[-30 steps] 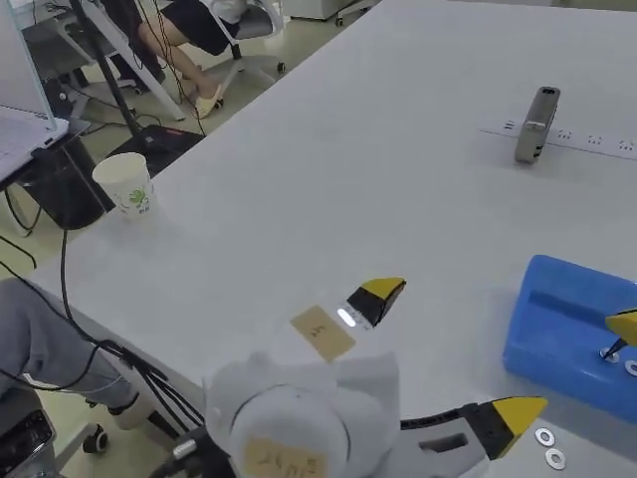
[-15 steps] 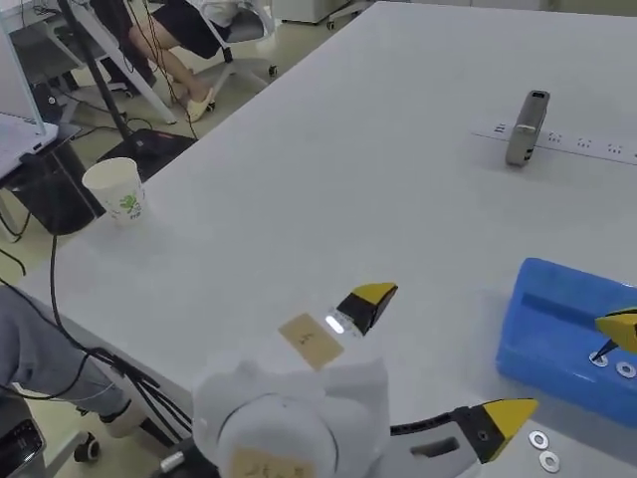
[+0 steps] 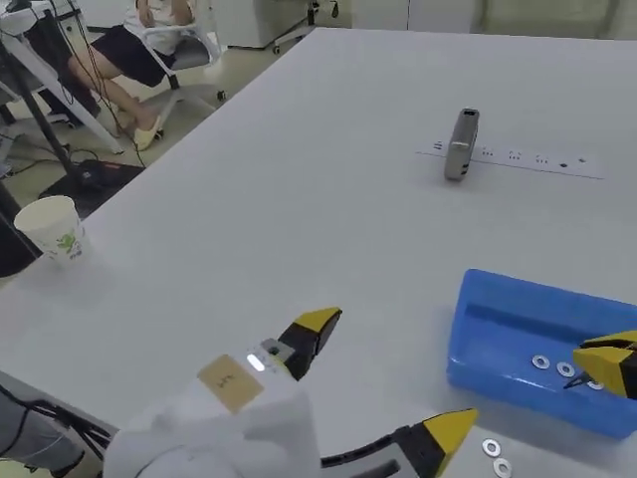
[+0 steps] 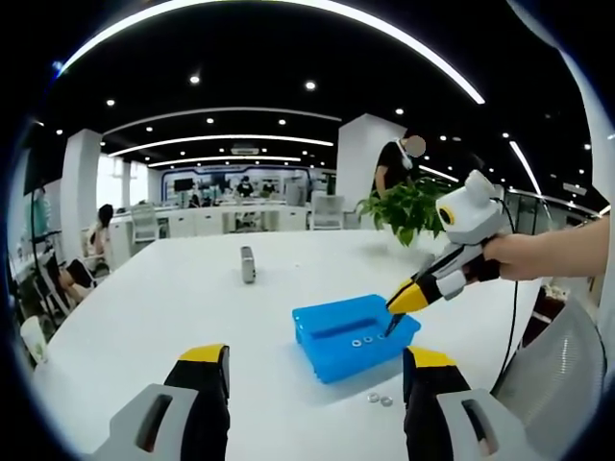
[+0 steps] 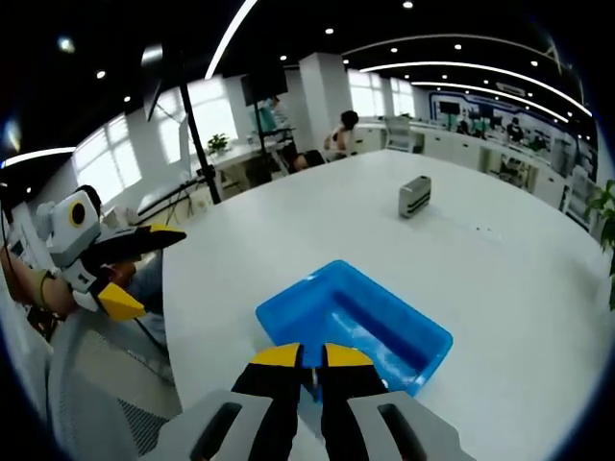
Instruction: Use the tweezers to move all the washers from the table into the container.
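A blue container [image 3: 518, 344] stands at the right of the white table and holds a few washers [image 3: 540, 361]. Two more washers [image 3: 492, 448] lie on the table just in front of it. Over the container's right part my right gripper [image 3: 609, 360] is shut on thin dark tweezers [image 3: 571, 383], whose tips point down into the container. In the left gripper view the tweezers [image 4: 388, 327] reach into the container [image 4: 332, 357]. My left gripper [image 3: 383, 376] is open and holds nothing, left of and in front of the container. The right gripper view has the container [image 5: 370, 317] just past the closed jaws.
A grey device [image 3: 461, 144] lies on a white power strip [image 3: 532, 157] at the far side of the table. A paper cup [image 3: 52, 228] stands near the table's left edge. Beyond that edge a person [image 3: 139, 45] sits on a chair, among cables and stands.
The head camera has swung, so the whole picture has slid left. Both grippers keep about the same places relative to the container.
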